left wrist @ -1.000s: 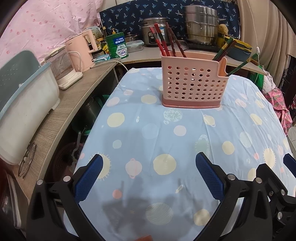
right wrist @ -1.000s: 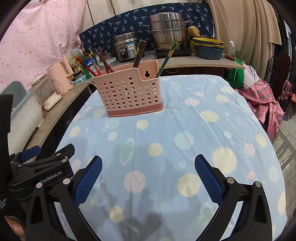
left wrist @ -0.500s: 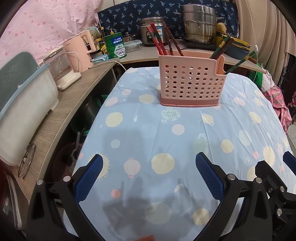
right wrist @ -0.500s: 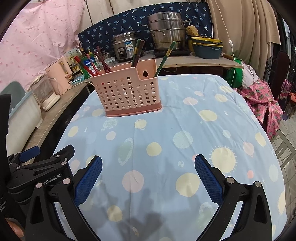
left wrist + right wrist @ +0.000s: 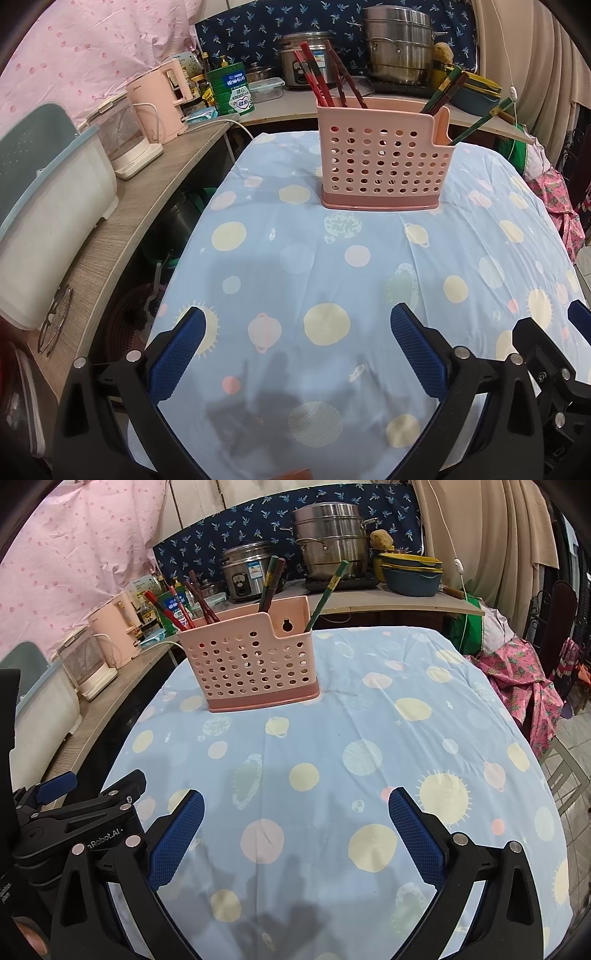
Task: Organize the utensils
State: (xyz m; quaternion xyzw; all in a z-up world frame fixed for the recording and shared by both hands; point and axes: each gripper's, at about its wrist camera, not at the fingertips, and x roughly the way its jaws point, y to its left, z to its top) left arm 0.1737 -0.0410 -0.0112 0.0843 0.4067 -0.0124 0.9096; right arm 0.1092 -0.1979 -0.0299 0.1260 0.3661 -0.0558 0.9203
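Note:
A pink perforated utensil holder [image 5: 384,162] stands upright on the far part of the table; it also shows in the right wrist view [image 5: 255,661]. Red chopsticks [image 5: 317,77] lean in its left compartment and green chopsticks [image 5: 443,92] in its right one; the right wrist view shows the red chopsticks [image 5: 170,609] and the green chopsticks [image 5: 328,590] too. My left gripper [image 5: 295,354] is open and empty above the near table. My right gripper [image 5: 295,834] is open and empty, well short of the holder.
The table carries a blue cloth with planet dots [image 5: 332,277]. A wooden counter [image 5: 140,199] on the left holds a white tub [image 5: 48,206], a steamer and a pink kettle [image 5: 162,99]. Pots [image 5: 332,542] and bowls [image 5: 410,572] stand on the back shelf. Pink cloth [image 5: 524,686] hangs at right.
Both grippers have drifted slightly, so the holder sits a little higher and further left in both views. Both stay open and empty.

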